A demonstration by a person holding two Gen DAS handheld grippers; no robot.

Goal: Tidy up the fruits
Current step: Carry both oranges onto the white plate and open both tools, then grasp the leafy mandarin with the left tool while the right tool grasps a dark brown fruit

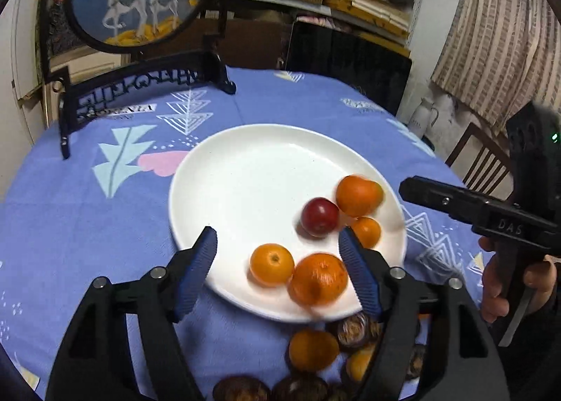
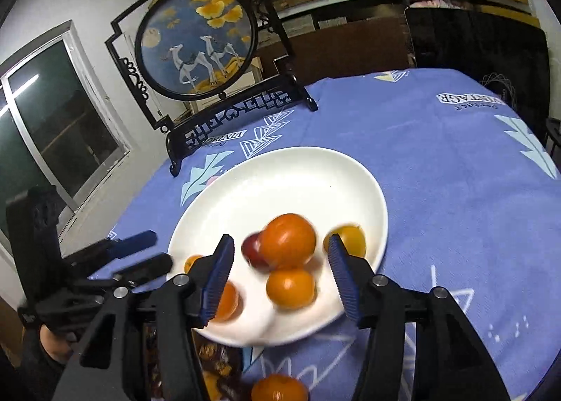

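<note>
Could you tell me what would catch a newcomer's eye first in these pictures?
The white plate mid-table, holding four orange fruits and one dark red plum along its near edge. Behind it stands a round deer screen. Both claws, left and right, hover open over the plate.

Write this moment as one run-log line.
left tongs: open, empty | right tongs: open, empty | plate: oranges, one red fruit | table: more fruit off-plate
</note>
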